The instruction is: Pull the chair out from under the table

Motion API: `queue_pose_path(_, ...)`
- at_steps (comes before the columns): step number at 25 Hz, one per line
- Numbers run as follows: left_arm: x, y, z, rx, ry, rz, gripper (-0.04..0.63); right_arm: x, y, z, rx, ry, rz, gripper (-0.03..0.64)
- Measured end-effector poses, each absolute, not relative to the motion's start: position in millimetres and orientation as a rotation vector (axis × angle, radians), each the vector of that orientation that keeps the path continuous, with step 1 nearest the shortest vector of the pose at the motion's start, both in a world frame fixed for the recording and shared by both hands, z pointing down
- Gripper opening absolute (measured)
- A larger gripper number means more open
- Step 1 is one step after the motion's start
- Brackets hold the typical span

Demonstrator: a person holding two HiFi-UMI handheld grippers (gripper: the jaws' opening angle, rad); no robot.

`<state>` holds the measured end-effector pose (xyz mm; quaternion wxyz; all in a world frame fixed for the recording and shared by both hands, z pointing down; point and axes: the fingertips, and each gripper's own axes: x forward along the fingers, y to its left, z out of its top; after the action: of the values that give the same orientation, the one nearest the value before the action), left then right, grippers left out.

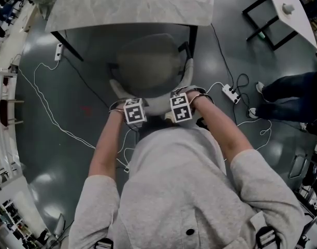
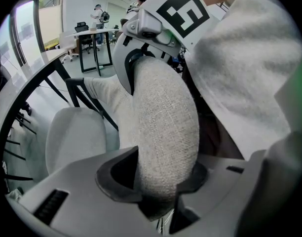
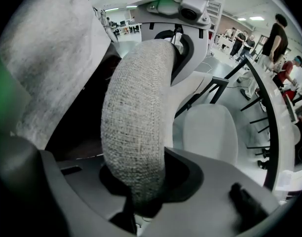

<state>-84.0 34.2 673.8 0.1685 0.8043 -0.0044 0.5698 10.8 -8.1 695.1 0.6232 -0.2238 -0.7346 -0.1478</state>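
A grey fabric office chair (image 1: pixel 148 66) stands with the front of its seat under the pale table (image 1: pixel 132 4). Its backrest top rim (image 1: pixel 157 106) faces me. My left gripper (image 1: pixel 134 111) is shut on the left part of that rim, and my right gripper (image 1: pixel 181 107) is shut on the right part, the two close together. In the left gripper view the padded backrest (image 2: pixel 163 112) fills the jaws of the left gripper (image 2: pixel 158 181), with the seat (image 2: pixel 74 137) beyond. The right gripper (image 3: pixel 141 181) clamps the backrest (image 3: pixel 136 107) the same way, beside the seat (image 3: pixel 210 130).
Black table legs (image 1: pixel 70 45) flank the chair. White cables (image 1: pixel 49 115) and a power strip (image 1: pixel 231 93) lie on the grey floor. Another person's legs (image 1: pixel 290 90) stand at the right. A second table (image 1: pixel 293 9) is at the upper right.
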Motion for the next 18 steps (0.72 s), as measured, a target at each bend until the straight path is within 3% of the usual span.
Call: queue_pose_path(18,-77.9,68.8,672.9,2.288,0.015,1.638,0.158,18.1,29.5,694.5,-0.501,-1.685,-0.314,0.100)
